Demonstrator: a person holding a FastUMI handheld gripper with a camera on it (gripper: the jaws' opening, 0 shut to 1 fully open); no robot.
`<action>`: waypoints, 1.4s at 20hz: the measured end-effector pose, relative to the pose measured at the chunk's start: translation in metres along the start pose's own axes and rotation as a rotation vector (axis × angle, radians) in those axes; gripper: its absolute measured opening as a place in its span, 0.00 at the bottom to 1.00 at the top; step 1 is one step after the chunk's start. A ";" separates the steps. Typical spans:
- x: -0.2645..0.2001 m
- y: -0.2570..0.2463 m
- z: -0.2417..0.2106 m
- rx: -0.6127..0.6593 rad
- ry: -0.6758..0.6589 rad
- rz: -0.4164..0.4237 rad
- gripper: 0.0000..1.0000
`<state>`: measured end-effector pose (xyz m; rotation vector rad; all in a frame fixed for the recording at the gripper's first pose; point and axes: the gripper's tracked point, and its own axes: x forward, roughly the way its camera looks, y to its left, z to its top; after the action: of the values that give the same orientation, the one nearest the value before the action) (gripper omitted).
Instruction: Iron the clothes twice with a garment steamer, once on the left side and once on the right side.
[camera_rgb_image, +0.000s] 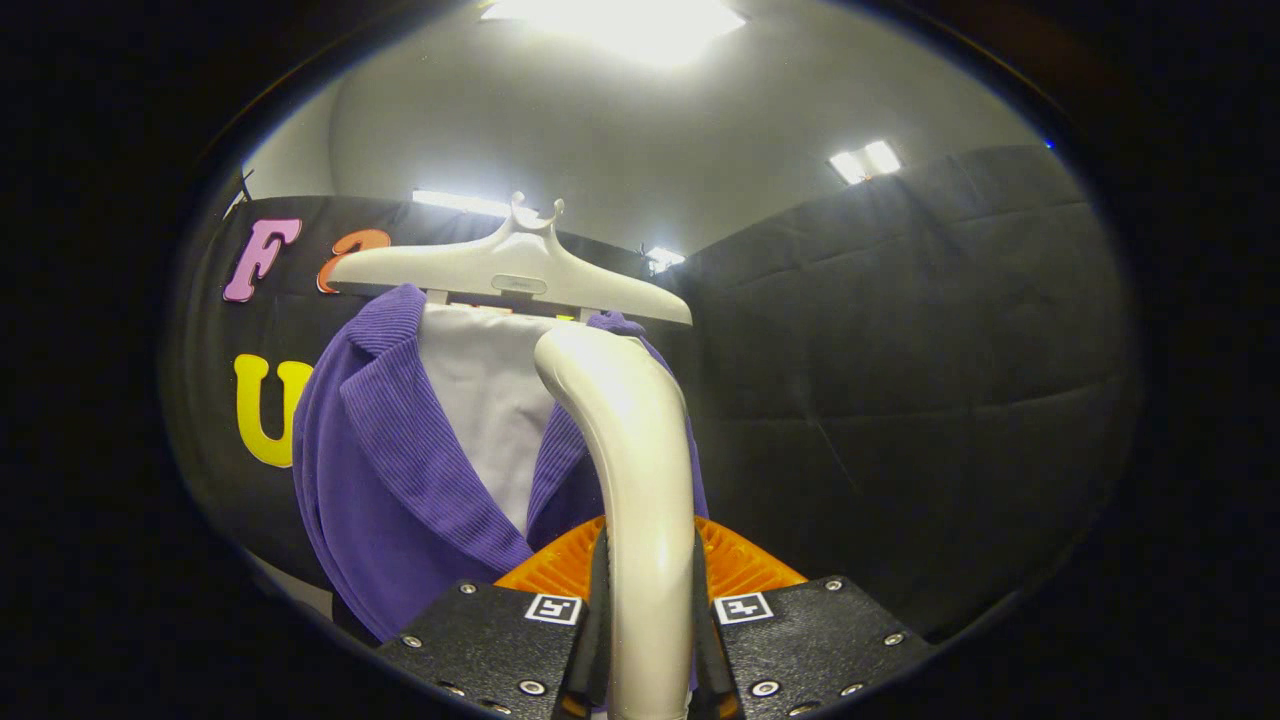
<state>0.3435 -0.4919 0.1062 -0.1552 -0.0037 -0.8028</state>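
**Garment steamer gripped and raised toward the hanging jacket**

The garment steamer (640, 470) stands upright between the fingers, its pale handle rising straight out of the gripper (648, 640) and curving over at the top toward the clothes. Both fingers are closed against the handle's sides with no visible gap, low on its shaft; that low hold probably leaves the head free to reach the cloth.

Beyond the fingers and somewhat left hangs the purple jacket (390, 480), over a white shirt (490, 410), on a pale hanger (510, 270). The hanger keeps the fabric hanging open and flat, ready for upright passes. The steamer's head sits in front of the jacket's right lapel, near the collar; whether it touches cannot be told. This looks like the top of a downward stroke.
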 end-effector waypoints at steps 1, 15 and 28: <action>0.003 0.002 -0.004 -0.004 0.012 -0.006 0.34; -0.003 -0.010 -0.131 -0.029 0.216 -0.041 0.34; -0.044 -0.025 -0.225 -0.039 0.324 -0.087 0.34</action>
<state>0.2822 -0.5086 -0.1153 -0.0609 0.3129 -0.9083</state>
